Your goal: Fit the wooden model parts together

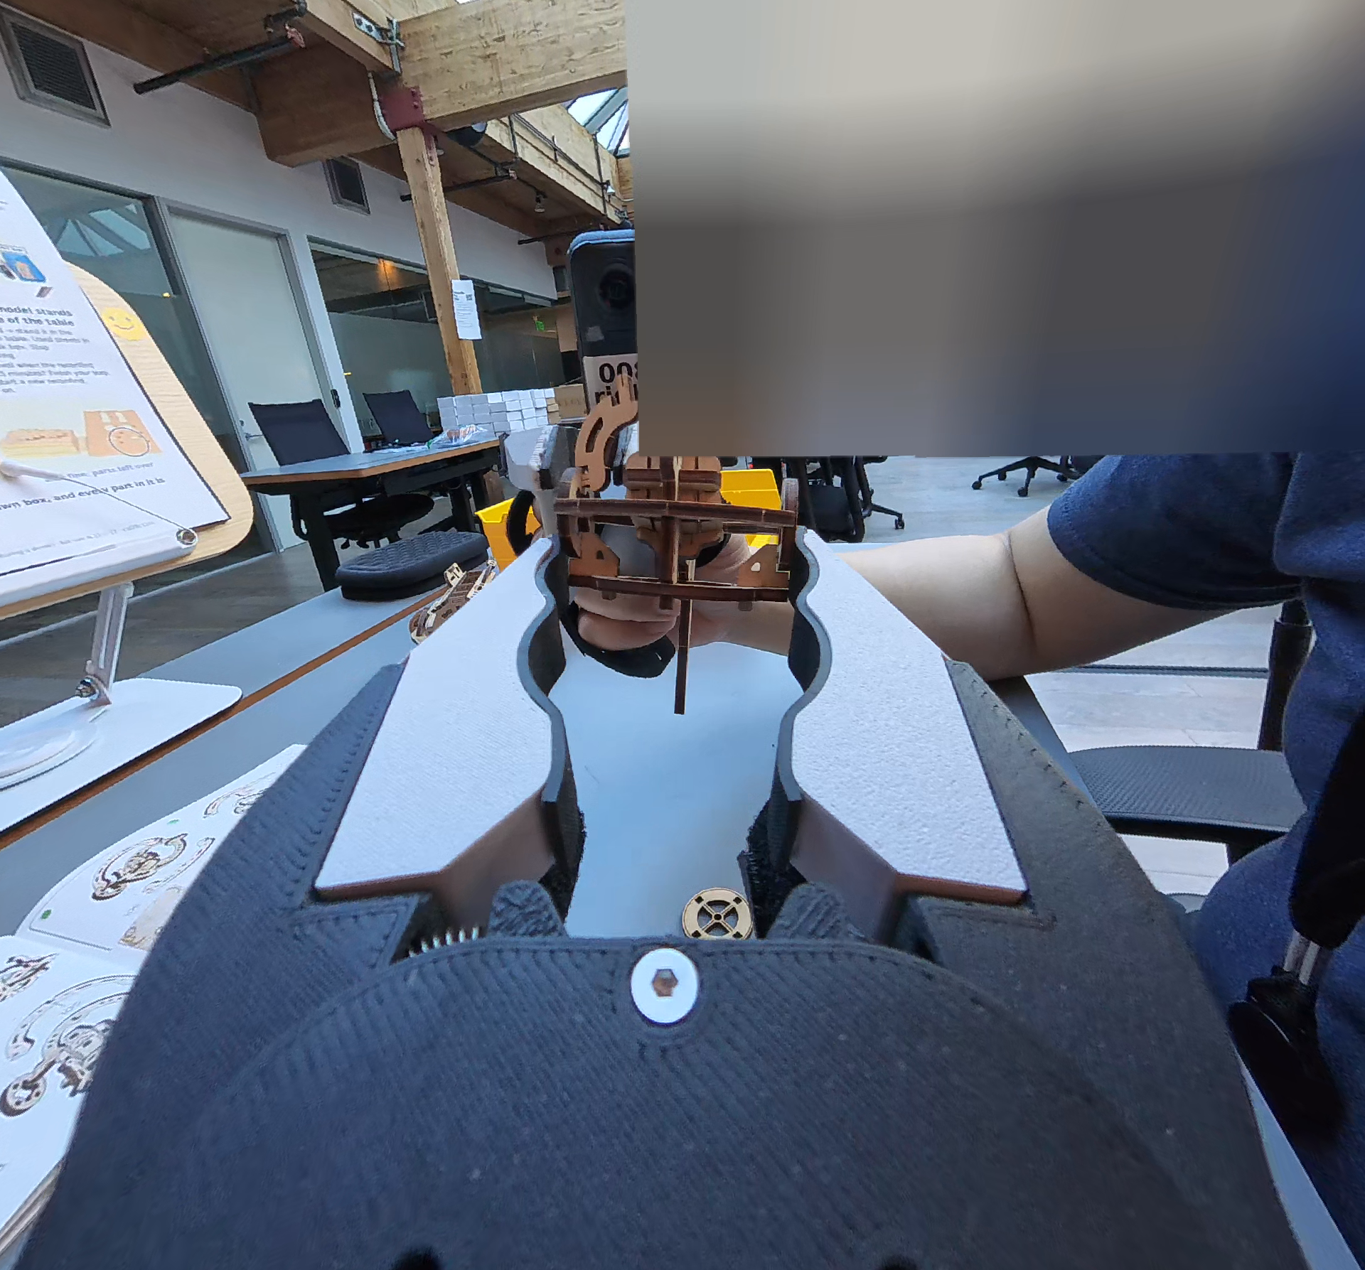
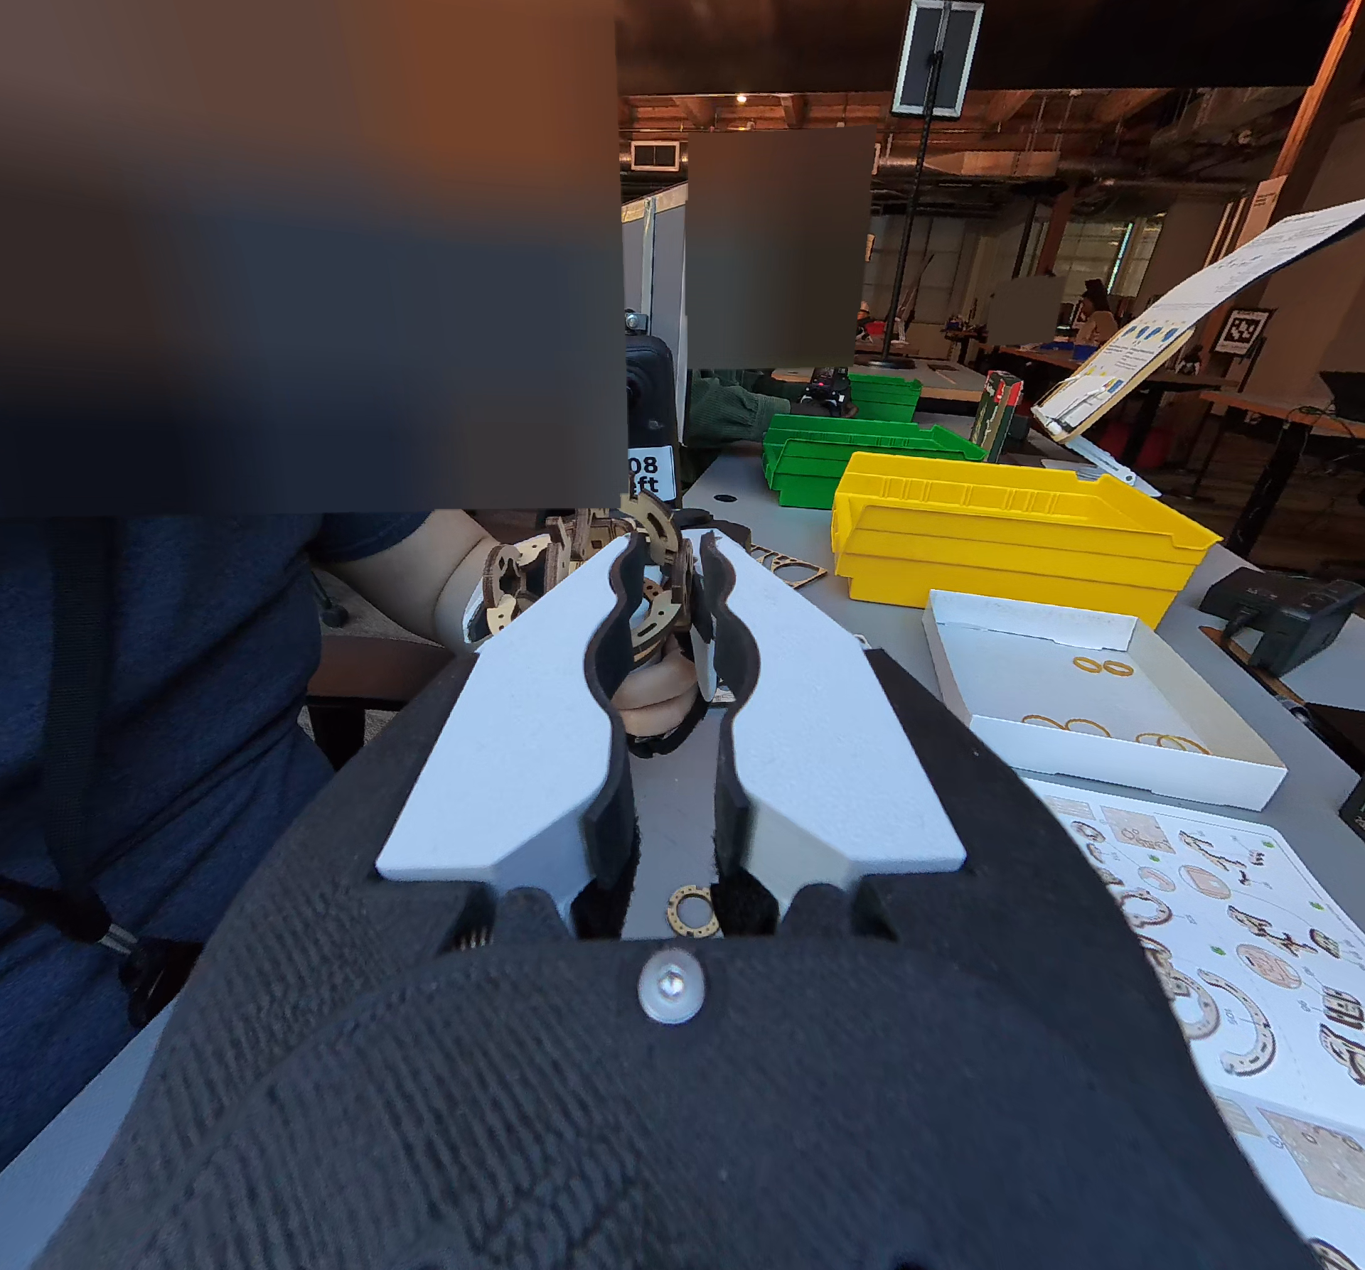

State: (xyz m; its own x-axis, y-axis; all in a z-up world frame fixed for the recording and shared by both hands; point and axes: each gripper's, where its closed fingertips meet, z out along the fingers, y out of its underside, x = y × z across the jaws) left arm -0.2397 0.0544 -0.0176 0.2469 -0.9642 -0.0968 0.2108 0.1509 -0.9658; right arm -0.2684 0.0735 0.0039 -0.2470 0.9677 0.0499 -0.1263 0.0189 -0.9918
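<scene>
Nearest the lens, a small wooden wheel [image 1: 716, 915] lay on the grey table [image 1: 665, 777]. The left gripper [image 1: 674, 555] was clamped on the wooden model frame [image 1: 672, 548], a dark slatted lattice held in the air with one thin stick [image 1: 680, 651] hanging below. The right gripper [image 2: 683, 596] pinched a curved toothed piece [image 2: 657, 614] against it. Too hard a push might snap that stick, or slip the slot. Farther off stood yellow bins [image 2: 1012, 533].

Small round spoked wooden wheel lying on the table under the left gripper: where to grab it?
The small round spoked wooden wheel lies flat on the grey table. Probably come from straight above and pinch opposite rim edges; flat faces offer no side grip.
</scene>
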